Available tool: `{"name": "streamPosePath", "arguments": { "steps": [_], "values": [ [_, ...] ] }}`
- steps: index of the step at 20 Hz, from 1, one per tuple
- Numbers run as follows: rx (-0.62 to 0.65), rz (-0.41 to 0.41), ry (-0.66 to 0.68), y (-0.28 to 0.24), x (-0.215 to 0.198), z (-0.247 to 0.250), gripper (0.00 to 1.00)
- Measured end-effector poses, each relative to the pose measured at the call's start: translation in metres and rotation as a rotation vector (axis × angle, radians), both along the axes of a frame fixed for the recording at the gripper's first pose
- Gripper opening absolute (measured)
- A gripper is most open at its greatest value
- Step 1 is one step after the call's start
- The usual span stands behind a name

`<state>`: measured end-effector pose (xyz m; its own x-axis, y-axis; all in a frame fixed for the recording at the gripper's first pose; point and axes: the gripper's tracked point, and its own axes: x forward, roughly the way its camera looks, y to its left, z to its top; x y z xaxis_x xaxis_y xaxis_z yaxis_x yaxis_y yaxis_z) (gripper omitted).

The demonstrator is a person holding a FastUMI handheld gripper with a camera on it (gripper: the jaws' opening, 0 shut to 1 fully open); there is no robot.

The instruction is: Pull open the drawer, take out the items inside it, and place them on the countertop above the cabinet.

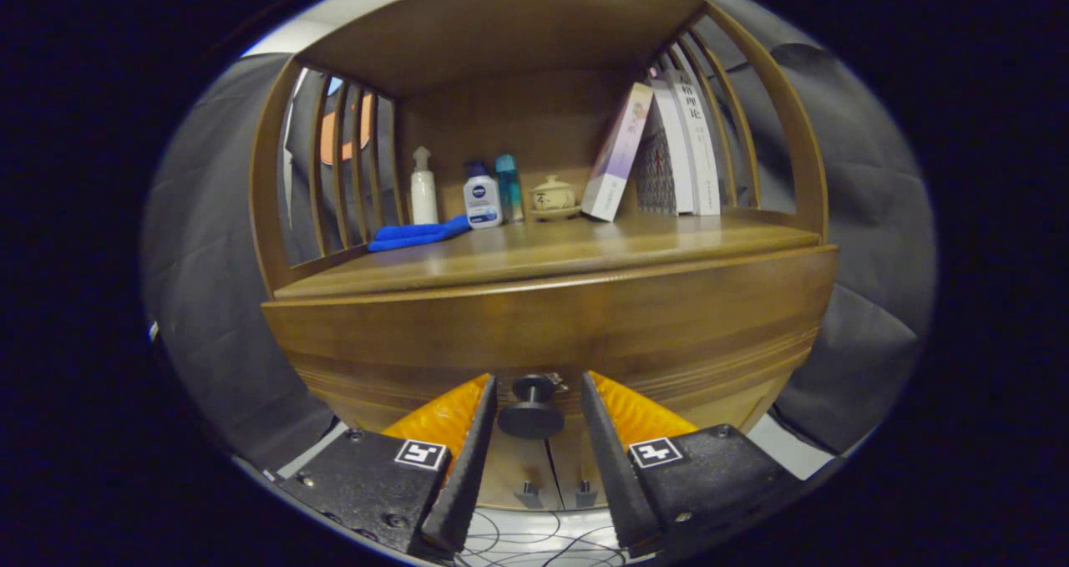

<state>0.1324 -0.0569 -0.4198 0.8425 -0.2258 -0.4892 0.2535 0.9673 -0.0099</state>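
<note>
While the drawer (551,333) is closed, its wooden front flush under the counter (543,254), the only place to take hold is the small dark knob (531,408) low on that front, and it sits right between the fingers in the gripper view. The gripper (534,421) has its fingers spread, one on each side of the knob with a gap showing on both sides, so nothing is pinched yet. That knob looks hard, round and smooth, a small target likely to slip unless the fingers close squarely behind its wide cap on the narrow stem. The drawer itself looks like solid wood, stiff and probably somewhat heavy, so a straight, steady pull along its run should serve best. What lies inside cannot be seen. Above, the counter already carries a blue cloth (417,234), a white pump bottle (423,188), a lotion bottle (482,196), a slim blue bottle (508,187), a small lidded pot (553,194) and leaning books (660,154), all towards the back, leaving bare wood near the front edge for setting things down.
</note>
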Motion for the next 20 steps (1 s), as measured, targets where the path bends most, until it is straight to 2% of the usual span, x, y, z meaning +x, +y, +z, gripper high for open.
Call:
{"name": "streamPosePath", "arguments": {
  "steps": [3,6,11,16,20],
  "values": [
    [-0.001,-0.013,0.006,0.001,0.007,-0.009,0.61],
    [-0.012,-0.045,-0.007,0.001,0.009,-0.011,0.52],
    [-0.013,-0.068,-0.018,0.002,0.010,-0.012,0.44],
    [-0.028,-0.048,-0.015,0.002,0.008,-0.012,0.32],
    [-0.035,-0.034,-0.001,0.007,-0.010,-0.010,0.31]
  ]
}}
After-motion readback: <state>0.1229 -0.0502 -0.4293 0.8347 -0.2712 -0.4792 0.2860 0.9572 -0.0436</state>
